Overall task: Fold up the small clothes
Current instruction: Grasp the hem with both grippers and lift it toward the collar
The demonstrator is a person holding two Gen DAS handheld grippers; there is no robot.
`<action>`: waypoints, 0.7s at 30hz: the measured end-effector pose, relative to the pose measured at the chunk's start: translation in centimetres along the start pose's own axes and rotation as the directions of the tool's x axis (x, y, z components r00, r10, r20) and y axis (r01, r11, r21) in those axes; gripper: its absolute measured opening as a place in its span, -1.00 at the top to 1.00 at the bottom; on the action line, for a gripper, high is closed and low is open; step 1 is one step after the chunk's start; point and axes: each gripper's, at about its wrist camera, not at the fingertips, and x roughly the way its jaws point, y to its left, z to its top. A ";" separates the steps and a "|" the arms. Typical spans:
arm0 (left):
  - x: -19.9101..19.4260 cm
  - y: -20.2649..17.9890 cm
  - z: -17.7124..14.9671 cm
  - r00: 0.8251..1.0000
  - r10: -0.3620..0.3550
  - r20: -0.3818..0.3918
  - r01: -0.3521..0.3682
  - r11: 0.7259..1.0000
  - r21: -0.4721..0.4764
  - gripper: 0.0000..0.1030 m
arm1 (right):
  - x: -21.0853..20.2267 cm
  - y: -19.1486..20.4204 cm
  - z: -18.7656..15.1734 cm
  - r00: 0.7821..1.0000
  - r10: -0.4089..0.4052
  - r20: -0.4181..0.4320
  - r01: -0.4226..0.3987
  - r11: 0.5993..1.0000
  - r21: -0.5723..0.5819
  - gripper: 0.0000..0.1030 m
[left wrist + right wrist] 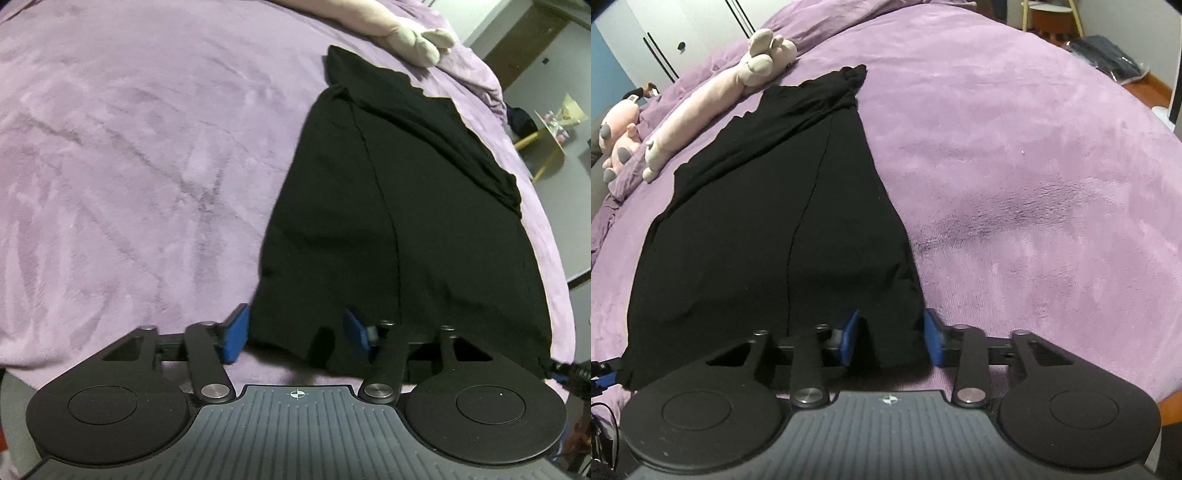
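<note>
A black garment (399,221) lies flat on the purple bed cover (129,166), a long fold line running down it. In the left wrist view my left gripper (295,334) is at the garment's near left corner. Its blue pads stand well apart with the hem between them, the cloth lying slack. In the right wrist view the same garment (768,229) stretches away toward the plush toys. My right gripper (891,338) straddles its near right corner. A small bunch of cloth sits between those pads, with a gap still showing beside one of them.
A long beige plush toy (713,96) and a pink one (620,136) lie along the garment's far side. The bed cover (1015,166) spreads wide to the right. Beyond the bed stand a yellow-legged side table (550,136) and a dark bag (1108,62) on the floor.
</note>
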 end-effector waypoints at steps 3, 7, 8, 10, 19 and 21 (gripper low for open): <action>0.0 0.9 0.2 1.000 -0.009 -0.008 0.008 0.999 -0.053 0.50 | -0.2 -0.5 0.0 0.999 0.032 0.000 -0.032 0.999 0.015 0.80; -0.4 1.8 -0.1 0.996 -0.084 -0.007 0.083 0.991 -0.104 0.74 | -0.4 -1.8 0.3 0.993 0.115 -0.006 -0.114 0.988 0.105 0.85; -0.5 1.9 -0.2 0.995 -0.097 -0.001 0.096 0.990 -0.105 0.75 | -0.4 -2.1 0.4 0.991 0.133 -0.005 -0.131 0.983 0.126 0.85; -0.7 1.8 0.0 0.994 -0.112 0.013 0.113 0.988 -0.106 0.79 | -0.4 -2.8 0.6 0.986 0.166 0.000 -0.163 0.970 0.180 0.86; -2.3 0.3 2.3 0.982 -0.165 0.087 0.174 0.980 -0.101 0.83 | -0.3 -4.3 1.9 0.960 0.277 0.043 -0.276 0.907 0.319 0.87; -2.8 -0.4 3.5 0.977 -0.178 0.119 0.188 0.979 -0.078 0.83 | -0.2 -4.1 2.7 0.957 0.282 0.062 -0.287 0.906 0.312 0.87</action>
